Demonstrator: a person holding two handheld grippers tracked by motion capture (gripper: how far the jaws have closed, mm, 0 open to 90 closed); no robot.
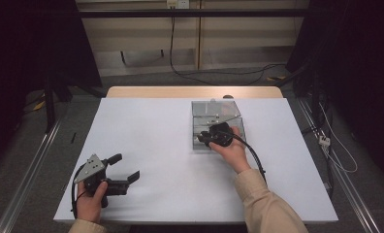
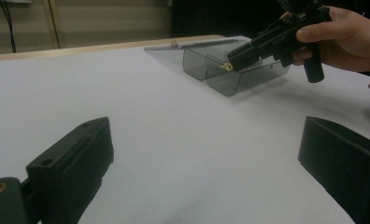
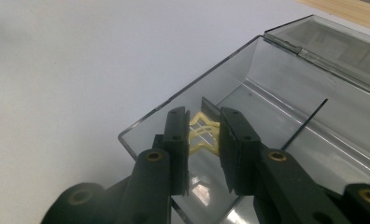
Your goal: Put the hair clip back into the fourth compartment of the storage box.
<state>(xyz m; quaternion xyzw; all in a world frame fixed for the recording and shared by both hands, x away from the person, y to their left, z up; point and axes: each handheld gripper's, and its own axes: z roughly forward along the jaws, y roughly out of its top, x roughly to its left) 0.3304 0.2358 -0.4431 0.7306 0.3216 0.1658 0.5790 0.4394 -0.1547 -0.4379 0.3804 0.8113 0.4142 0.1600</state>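
— Between my right gripper's jaws, what's that?

— A small yellow piece, pinched from both sides, just inside the near corner of the clear box.

— Your left gripper?

— Well off to its left on the white table, jaws spread, holding nothing.

The room is dim and the sides of the high view are almost black, but the white table looks bright. Soft shadows lie under the clear box. In the gripper views the close black jaws look blurry, and the box shines a little.
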